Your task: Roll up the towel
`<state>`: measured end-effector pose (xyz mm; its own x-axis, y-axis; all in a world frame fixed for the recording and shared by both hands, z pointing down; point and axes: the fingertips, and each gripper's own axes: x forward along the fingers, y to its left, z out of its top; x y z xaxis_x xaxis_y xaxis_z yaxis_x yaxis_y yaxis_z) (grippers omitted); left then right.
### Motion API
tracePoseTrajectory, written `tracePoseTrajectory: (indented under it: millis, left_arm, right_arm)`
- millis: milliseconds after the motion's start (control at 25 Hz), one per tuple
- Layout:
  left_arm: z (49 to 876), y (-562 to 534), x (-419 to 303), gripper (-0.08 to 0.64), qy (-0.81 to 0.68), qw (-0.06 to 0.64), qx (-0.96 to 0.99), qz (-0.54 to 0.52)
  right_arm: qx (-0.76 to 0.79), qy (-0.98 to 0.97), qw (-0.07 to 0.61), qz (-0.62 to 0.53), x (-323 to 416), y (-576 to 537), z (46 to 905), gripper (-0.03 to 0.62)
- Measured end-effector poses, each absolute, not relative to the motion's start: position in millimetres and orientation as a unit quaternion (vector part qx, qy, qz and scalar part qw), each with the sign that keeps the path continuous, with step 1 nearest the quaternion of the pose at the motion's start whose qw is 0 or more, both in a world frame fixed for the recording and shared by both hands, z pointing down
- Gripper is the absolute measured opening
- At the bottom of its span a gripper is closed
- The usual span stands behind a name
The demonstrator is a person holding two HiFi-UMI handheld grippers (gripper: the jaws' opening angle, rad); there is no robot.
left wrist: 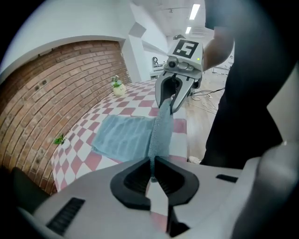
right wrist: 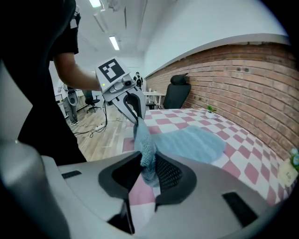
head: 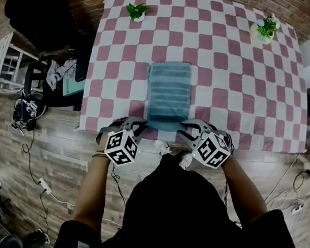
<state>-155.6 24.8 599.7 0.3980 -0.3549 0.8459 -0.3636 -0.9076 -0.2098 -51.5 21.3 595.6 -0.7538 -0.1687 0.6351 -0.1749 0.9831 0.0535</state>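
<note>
A light blue striped towel (head: 168, 93) lies lengthwise on the pink-and-white checked table (head: 238, 75). Its near edge is lifted off the cloth and stretched between both grippers at the table's front edge. My left gripper (head: 138, 125) is shut on the near left corner. In the left gripper view, the jaws (left wrist: 152, 170) pinch the towel edge (left wrist: 159, 133), which runs taut to the right gripper (left wrist: 167, 105). My right gripper (head: 188, 127) is shut on the near right corner. In the right gripper view, a bunch of towel (right wrist: 145, 149) sits between its jaws (right wrist: 148, 170), and the left gripper (right wrist: 136, 114) holds the far end.
Two small potted plants stand at the far corners, one on the left (head: 138, 11) and one on the right (head: 266, 27). A black chair (head: 38, 11) and clutter stand left of the table. Cables lie on the wooden floor (head: 50, 156).
</note>
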Motion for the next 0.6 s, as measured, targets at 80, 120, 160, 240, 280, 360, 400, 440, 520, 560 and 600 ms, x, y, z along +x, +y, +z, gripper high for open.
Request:
tracePoseTrajectory:
  millis: [80,120,160,240,280,360,400,440,520,560,600]
  left_arm:
    - [600.6,9.7,-157.4,0.026,-0.228,0.003,0.836,0.500]
    - [602.6,2.6,-157.9,0.026,-0.232,0.004,0.835,0.499]
    - [605.3,-4.1,-158.1,0.026,-0.236,0.004,0.834,0.498]
    - [610.5,-18.0,-158.3,0.028,-0.248,-0.001,0.831,0.498]
    - [612.2,-25.4,-158.2,0.028,-0.255,-0.006,0.829,0.497]
    - [614.9,-38.9,-157.5,0.030,-0.267,-0.023,0.825,0.497]
    - [617.0,-44.1,-156.7,0.031,-0.270,-0.030,0.823,0.499]
    - [619.9,-48.4,-155.8,0.032,-0.272,-0.034,0.822,0.500]
    - [627.1,-55.5,-155.1,0.040,-0.279,-0.038,0.818,0.501]
    - [630.3,-59.2,-156.0,0.047,-0.287,-0.039,0.816,0.501]
    - [632.5,-63.4,-157.7,0.074,-0.300,-0.040,0.812,0.499]
  right_arm:
    - [0.110,-0.936,0.334,0.010,-52.6,4.9,594.9,0.092]
    - [0.118,-0.934,0.336,0.011,-52.7,-2.6,596.7,0.092]
    - [0.124,-0.932,0.339,0.012,-52.7,-9.3,599.5,0.092]
    - [0.136,-0.927,0.349,0.011,-52.4,-20.9,606.3,0.092]
    - [0.142,-0.925,0.352,0.010,-52.2,-26.5,609.3,0.092]
    - [0.158,-0.922,0.354,0.010,-51.5,-37.3,613.9,0.093]
    - [0.167,-0.920,0.355,0.009,-50.4,-42.4,616.0,0.094]
    - [0.177,-0.917,0.356,0.008,-48.8,-47.2,618.4,0.096]
    - [0.198,-0.912,0.358,0.008,-44.9,-55.2,624.0,0.104]
    - [0.206,-0.910,0.359,0.009,-43.5,-58.5,626.9,0.107]
    - [0.212,-0.909,0.358,0.011,-42.7,-61.5,629.3,0.109]
